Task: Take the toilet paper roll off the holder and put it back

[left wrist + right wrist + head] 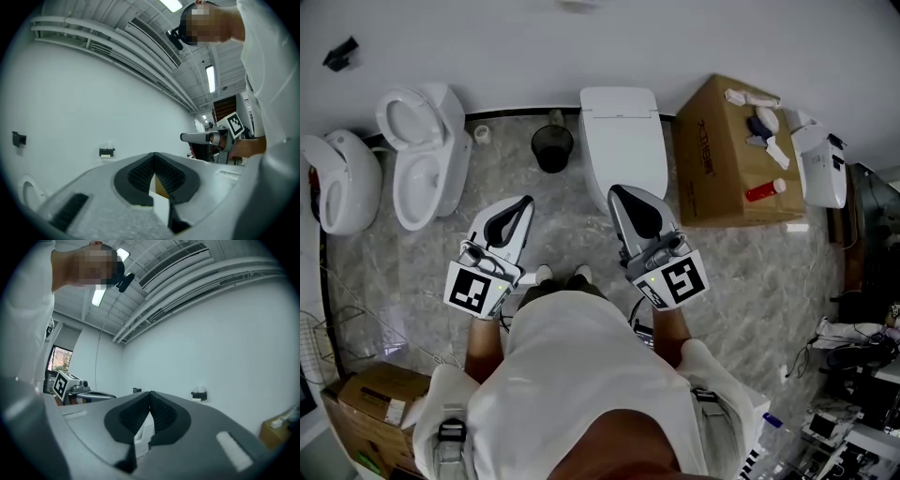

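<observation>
A black toilet paper holder (107,152) with a white roll in it hangs on the white wall, far ahead of both grippers; it also shows in the right gripper view (199,393). In the head view my left gripper (523,201) and right gripper (617,190) are held side by side in front of the person's body, pointing at the wall. The left gripper (153,154) has its jaws together with nothing between them. The right gripper (150,393) is shut too and holds nothing. Neither gripper is near the holder.
A closed white toilet (622,141) stands straight ahead, and an open one (420,155) and another (342,178) are at the left. A black bin (551,148) sits between them. A cardboard box (733,155) with bottles on top is at the right. A second black wall fitting (340,52) hangs at the left.
</observation>
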`<act>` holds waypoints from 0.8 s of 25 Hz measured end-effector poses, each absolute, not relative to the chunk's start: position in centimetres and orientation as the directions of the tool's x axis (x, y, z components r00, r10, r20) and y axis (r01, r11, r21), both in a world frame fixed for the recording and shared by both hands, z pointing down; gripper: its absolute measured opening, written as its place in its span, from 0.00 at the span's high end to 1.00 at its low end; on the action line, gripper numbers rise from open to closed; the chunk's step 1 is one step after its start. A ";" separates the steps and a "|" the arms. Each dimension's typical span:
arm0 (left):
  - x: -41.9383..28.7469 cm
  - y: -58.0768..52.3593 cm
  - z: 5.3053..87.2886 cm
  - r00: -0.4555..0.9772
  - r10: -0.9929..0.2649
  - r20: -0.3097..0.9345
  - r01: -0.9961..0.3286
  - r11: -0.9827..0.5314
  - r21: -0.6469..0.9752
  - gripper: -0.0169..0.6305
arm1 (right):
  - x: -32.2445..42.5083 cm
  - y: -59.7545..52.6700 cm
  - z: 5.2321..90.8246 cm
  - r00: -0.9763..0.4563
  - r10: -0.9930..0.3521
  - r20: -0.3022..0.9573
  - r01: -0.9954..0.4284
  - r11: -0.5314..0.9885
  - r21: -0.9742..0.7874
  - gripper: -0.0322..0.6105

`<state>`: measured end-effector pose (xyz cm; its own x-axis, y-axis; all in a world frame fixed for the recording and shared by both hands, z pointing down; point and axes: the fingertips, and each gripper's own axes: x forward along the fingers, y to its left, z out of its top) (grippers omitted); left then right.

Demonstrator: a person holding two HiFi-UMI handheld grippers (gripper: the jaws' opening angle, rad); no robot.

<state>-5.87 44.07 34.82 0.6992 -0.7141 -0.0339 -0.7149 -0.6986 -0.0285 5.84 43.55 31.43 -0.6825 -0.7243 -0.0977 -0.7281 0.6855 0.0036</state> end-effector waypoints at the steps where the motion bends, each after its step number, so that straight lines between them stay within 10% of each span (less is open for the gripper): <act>1: -5.9 44.1 34.8 0.699 -0.715 -0.035 -0.715 -0.698 -0.028 0.97 | 5.9 43.6 31.4 -0.680 -0.726 -0.098 -0.730 0.683 0.004 0.95; 20: -2.3 41.9 34.8 0.690 -0.724 -0.020 -0.724 -0.689 -0.035 0.97 | 10.5 41.3 32.0 -0.638 -0.764 -0.099 -0.768 0.640 0.013 0.95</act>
<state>-2.31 41.86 34.80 0.6896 -0.7239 -0.0205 -0.7241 -0.6887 -0.0354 10.49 41.27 31.96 -0.6379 -0.7638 -0.0988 -0.7683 0.6400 0.0126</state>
